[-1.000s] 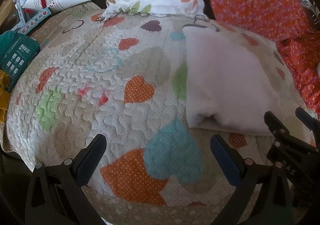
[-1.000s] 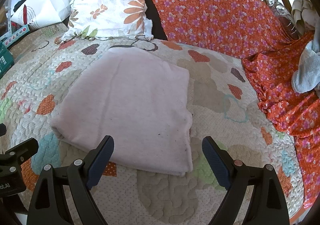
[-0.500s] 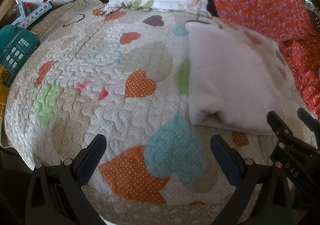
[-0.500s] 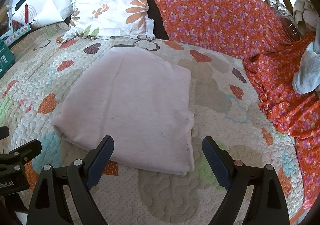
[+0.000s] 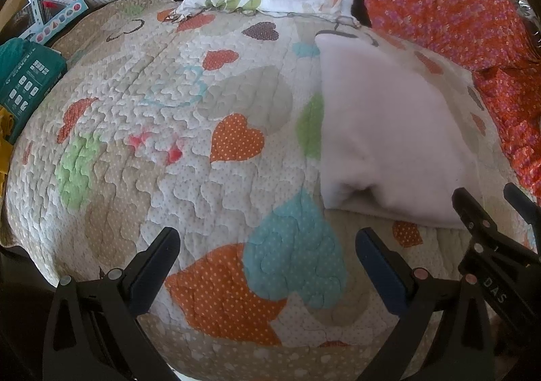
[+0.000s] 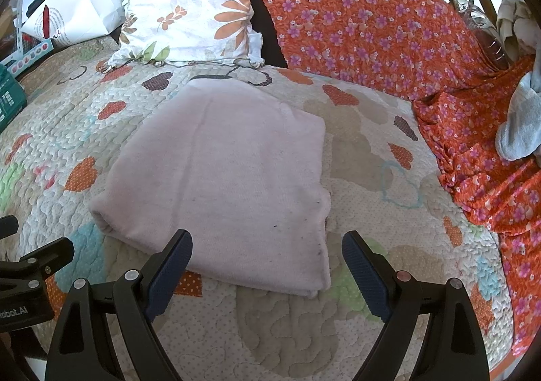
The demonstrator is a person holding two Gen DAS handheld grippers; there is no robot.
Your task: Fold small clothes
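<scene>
While both tools hover low over the near edge of the quilt (image 6: 277,323), neither holds anything: the right gripper (image 6: 267,255) stands with its jaws spread wide, and the left gripper (image 5: 267,255) is spread just as wide over a blue and an orange heart patch. Just beyond the right gripper's fingertips lies the folded pale pink garment (image 6: 230,178), flat on the quilt at about its middle, its rolled fold at the left and its layered edges at the near right corner. From the left wrist view the same garment (image 5: 385,130) sits to the right, with the right gripper (image 5: 497,211) beside its near edge. Behind it, at the far edge of the quilt, a floral pillow (image 6: 192,8) leans up, with an orange flowered cloth (image 6: 372,29) draped to its right. Something grey, perhaps another garment (image 6: 520,130), rests on that cloth at far right.
</scene>
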